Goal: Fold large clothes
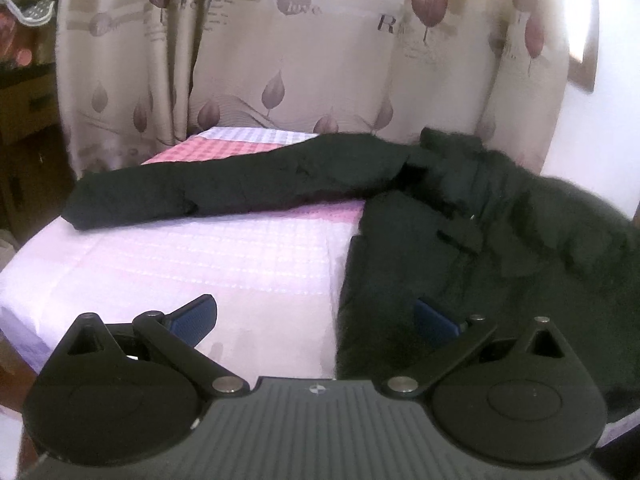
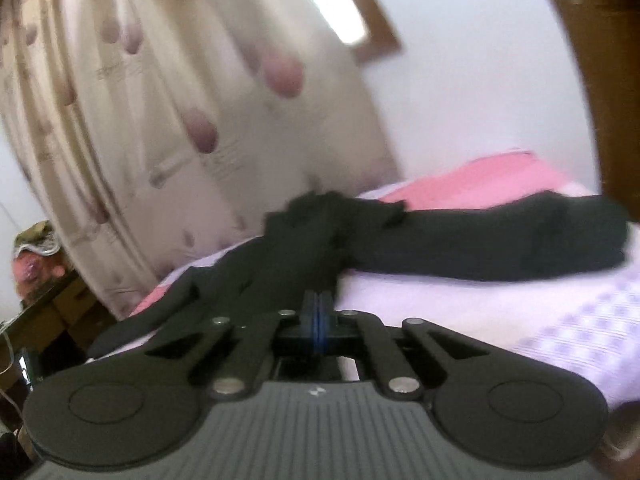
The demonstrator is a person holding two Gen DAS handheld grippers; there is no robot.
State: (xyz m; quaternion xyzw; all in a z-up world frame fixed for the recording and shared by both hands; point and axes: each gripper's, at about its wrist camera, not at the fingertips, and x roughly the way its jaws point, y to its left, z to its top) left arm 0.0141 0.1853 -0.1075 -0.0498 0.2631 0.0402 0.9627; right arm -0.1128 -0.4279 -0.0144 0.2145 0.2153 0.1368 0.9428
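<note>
Two claws angled down over the black garment: left claw apart, right claw together, rolled.

Left wrist view sits low at the near edge of the bed, facing the curtain, level, close over the sheet. Right wrist view also low over the bed, rolled, blurred, facing the curtain. Both share the black garment on the bed

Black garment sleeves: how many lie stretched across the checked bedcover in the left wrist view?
1: the long black sleeve lies across the pink-and-white checked bedcover. A second may be hidden.
</note>
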